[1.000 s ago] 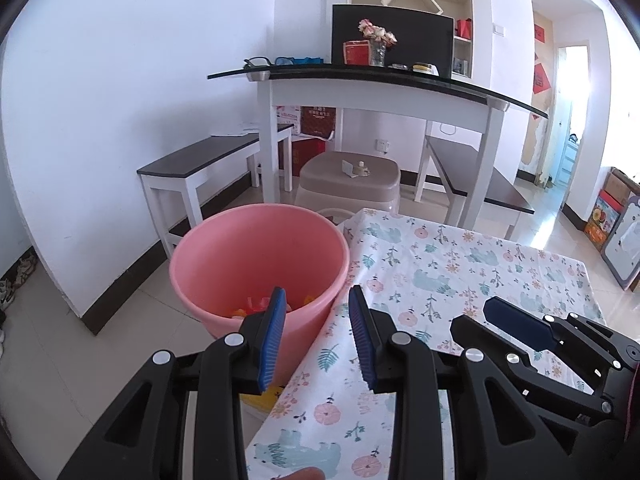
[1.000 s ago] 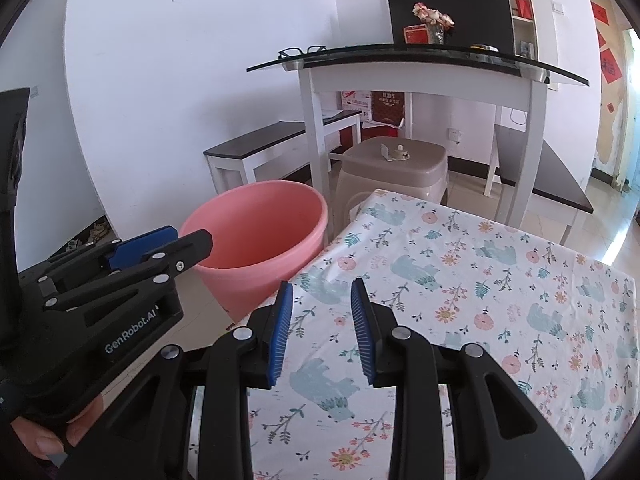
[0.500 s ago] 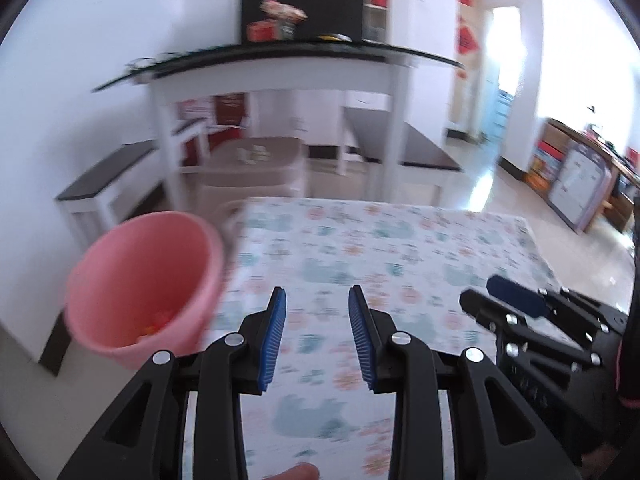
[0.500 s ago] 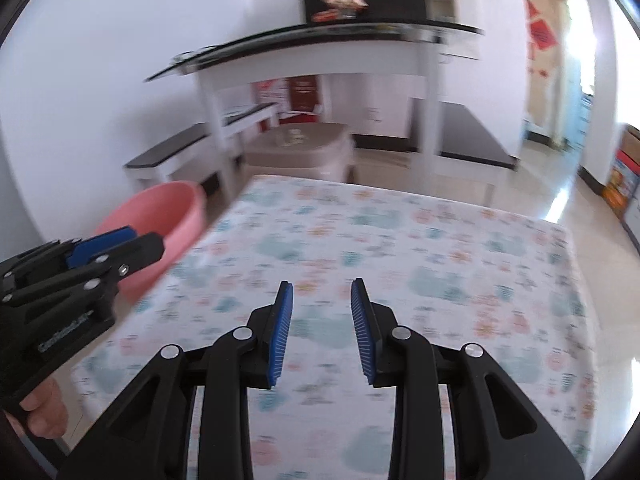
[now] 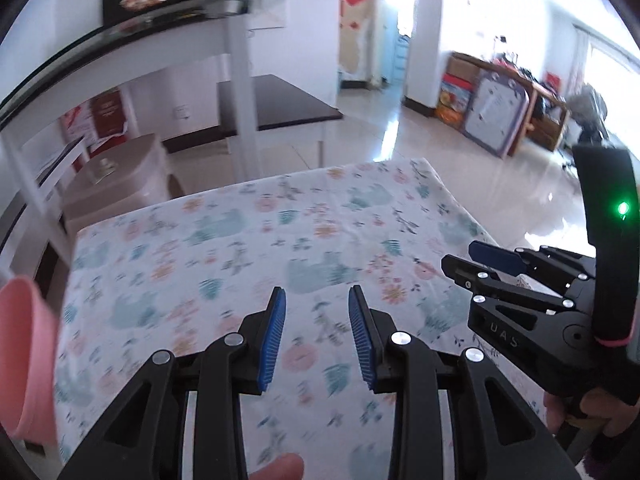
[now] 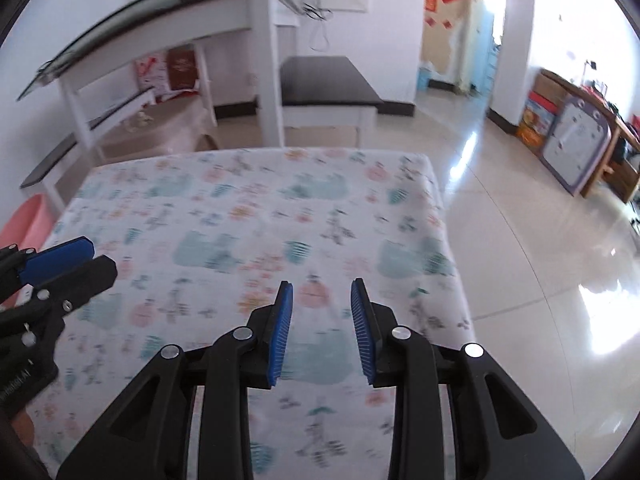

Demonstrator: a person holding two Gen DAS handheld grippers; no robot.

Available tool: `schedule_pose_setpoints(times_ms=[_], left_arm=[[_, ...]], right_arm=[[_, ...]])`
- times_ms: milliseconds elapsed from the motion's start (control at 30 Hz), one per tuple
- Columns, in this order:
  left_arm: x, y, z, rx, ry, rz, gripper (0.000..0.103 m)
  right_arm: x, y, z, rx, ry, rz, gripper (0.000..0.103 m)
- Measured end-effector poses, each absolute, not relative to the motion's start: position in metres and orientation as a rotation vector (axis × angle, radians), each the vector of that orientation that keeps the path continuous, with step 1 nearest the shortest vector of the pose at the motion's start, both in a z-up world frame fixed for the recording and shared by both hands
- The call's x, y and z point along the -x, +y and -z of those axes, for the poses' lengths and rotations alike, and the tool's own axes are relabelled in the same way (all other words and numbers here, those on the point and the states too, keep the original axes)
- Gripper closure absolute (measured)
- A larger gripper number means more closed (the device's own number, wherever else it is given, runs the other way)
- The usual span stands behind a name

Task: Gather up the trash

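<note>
Left wrist: pink bucket [image 5: 24,360] far left of empty gripper [image 5: 316,334].

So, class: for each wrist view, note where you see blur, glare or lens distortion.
Left wrist view: pink plastic bucket and flowered tablecloth smeared, window light blown out at right. Right wrist view: glare on the glossy tiled floor; black-topped white table bowed by the fisheye.

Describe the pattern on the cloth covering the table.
The tablecloth is white with teal animal shapes, pink flowers and small leafy sprigs; the right wrist view shows it best.
</note>
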State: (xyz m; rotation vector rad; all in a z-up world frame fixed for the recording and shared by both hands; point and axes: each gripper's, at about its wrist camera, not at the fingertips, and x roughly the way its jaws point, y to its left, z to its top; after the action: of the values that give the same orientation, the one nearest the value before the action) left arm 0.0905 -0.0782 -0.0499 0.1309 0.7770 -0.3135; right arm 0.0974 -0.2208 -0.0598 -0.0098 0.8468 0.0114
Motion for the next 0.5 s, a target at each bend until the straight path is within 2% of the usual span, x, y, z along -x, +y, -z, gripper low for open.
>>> schedule_pose_setpoints(times_ms=[367,433,500], left_arm=[[-0.111,-0.142,0.093,-0.207,0.861,0.395,0.071],[-0.111,-0.146,0.1,-0.213,0.878,0.398,0.071],[-0.112,-0.145,0.102,-0.212,0.894,0.388,0.071]], right_arm=[[-0.103,-0.252,0.081,-0.016,0.925,0.013,0.072],[-0.104,-0.251,0.08,-0.015,0.927,0.004,0.067],[-0.104,-0.251,0.08,-0.007,0.928,0.001,0.066]])
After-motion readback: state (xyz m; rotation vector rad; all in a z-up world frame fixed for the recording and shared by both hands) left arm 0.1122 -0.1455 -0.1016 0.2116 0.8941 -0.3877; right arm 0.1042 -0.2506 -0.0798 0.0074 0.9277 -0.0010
